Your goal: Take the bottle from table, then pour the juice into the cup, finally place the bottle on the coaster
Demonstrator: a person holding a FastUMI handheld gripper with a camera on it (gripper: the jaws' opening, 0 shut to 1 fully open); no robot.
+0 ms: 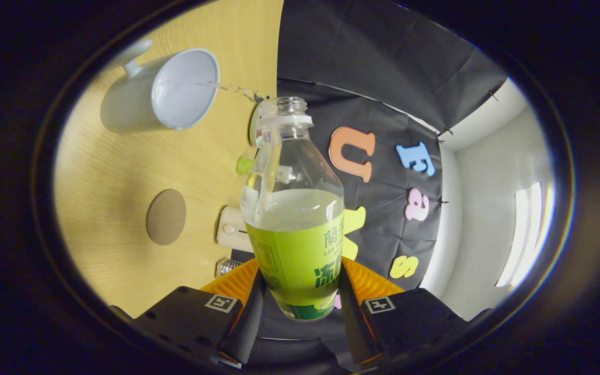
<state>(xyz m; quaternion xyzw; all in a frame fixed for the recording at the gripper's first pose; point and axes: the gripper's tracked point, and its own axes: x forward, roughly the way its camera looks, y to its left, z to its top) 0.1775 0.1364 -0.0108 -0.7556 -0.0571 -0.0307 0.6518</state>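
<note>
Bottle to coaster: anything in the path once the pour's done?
Nothing visible does. The gripper is shut on the bottle, which is tipped and streaming into the cup. The coaster lies bare on the table; the small items by the wall sit off to the side.

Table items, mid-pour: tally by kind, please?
Bottle, held between the shut gripper fingers: 1
Cup: 1
Coaster: 1
Small green thing: 1
Cream-coloured device: 1
Total: 5
</note>
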